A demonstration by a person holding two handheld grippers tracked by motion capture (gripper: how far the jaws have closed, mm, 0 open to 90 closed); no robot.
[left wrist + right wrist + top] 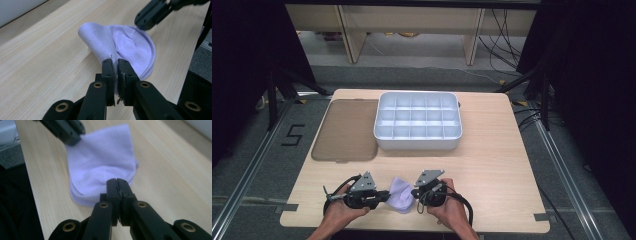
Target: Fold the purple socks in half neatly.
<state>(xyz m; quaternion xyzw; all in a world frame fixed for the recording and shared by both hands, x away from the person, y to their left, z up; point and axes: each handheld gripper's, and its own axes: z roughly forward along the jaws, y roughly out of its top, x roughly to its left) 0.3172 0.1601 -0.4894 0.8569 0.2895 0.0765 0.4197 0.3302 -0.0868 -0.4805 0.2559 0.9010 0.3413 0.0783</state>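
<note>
A pale wooden surface [492, 150] is being shown from above, with a person's forearms coming in at its near edge. Well beyond both claws, a white compartmented tray [417, 121] is being seen lying on the far half of the surface, and a brown translucent lid [346, 130] is being seen lying flat just beside the tray, ahead of the left claw.

Between the two claws, near the front edge, a small lilac cloth [400, 194] is being held, folded into soft layers and resting partly on the wood. The left claw [117, 65] is being kept closed on one edge of the cloth, fabric being pinched in the narrow slit between its black jaws. The right claw [116, 184] is being kept clamped on the opposite edge, its jaws pressed together with the cloth's fold caught at the tips.

In each gripper view the other claw is being seen just past the cloth, at its far edge. A hand is being seen wrapped around each gripper.
</note>
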